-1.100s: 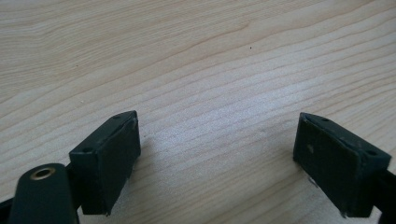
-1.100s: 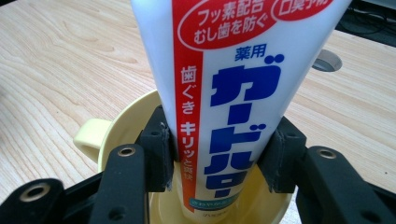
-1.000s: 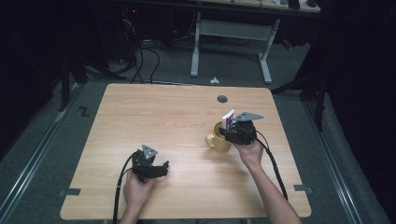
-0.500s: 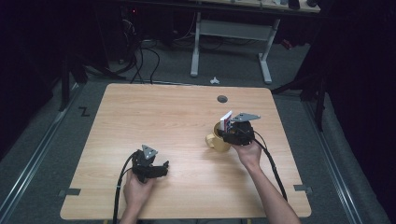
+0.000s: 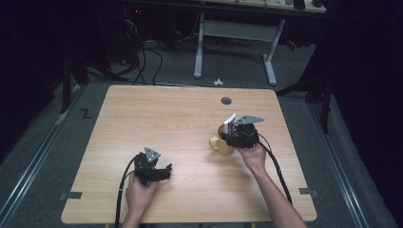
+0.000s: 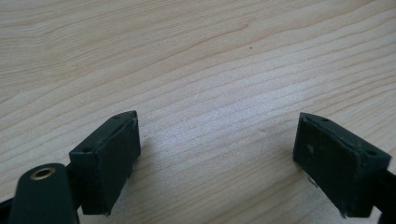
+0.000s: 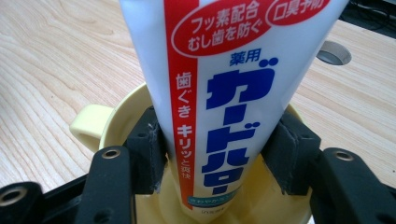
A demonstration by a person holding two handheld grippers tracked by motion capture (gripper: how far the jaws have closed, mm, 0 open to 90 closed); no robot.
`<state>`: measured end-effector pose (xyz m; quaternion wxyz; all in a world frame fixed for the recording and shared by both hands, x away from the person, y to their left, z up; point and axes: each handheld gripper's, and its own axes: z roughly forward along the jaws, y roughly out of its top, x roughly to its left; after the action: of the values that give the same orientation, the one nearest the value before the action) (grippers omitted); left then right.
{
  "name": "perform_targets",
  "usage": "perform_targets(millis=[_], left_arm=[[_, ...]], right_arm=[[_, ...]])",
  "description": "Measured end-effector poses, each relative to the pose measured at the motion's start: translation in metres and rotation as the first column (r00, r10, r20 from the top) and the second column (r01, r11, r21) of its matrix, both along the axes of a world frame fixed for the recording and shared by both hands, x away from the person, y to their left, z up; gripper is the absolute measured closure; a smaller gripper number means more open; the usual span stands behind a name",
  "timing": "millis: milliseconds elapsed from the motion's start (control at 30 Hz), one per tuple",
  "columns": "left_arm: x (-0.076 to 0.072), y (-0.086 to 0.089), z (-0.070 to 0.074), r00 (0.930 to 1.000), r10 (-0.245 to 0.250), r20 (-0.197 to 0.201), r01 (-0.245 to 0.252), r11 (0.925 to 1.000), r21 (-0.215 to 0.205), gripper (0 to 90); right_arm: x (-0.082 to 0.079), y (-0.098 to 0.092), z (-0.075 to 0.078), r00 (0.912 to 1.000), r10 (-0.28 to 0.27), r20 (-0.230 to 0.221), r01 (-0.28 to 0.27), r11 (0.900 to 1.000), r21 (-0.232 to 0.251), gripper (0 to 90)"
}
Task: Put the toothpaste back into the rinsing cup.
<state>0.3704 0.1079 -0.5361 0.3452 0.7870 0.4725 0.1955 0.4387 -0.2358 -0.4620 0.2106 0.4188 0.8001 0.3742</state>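
A white toothpaste tube (image 7: 233, 93) with a red stripe and blue lettering stands upright in a yellow cup (image 7: 95, 122). My right gripper (image 7: 217, 154) reaches over the cup's rim with the tube between its pads. Its jaws have just been opening, and both pads lie against the tube's edges. In the high view the cup (image 5: 218, 145) sits right of the table's middle, with the tube (image 5: 229, 123) sticking out beside the right gripper (image 5: 234, 136). My left gripper (image 5: 164, 172) rests low near the front of the table, and its jaws (image 6: 217, 158) stand open over bare wood.
The wooden table (image 5: 157, 118) has a round cable hole (image 5: 226, 100) at its far edge, also seen behind the tube (image 7: 333, 52). Cables trail from both grippers toward the front edge. A desk frame and wires stand on the floor beyond the table.
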Motion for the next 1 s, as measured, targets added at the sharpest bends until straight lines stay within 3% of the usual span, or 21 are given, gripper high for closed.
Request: perform_targets(millis=[1000], left_arm=[[0.000,0.000,0.000,1.0000,0.000,0.000,0.000,1.0000,0.001,15.2]], right_arm=[[-0.008,-0.007,0.014,0.9993,-0.008,0.036,0.006,0.998,0.063,32.8]])
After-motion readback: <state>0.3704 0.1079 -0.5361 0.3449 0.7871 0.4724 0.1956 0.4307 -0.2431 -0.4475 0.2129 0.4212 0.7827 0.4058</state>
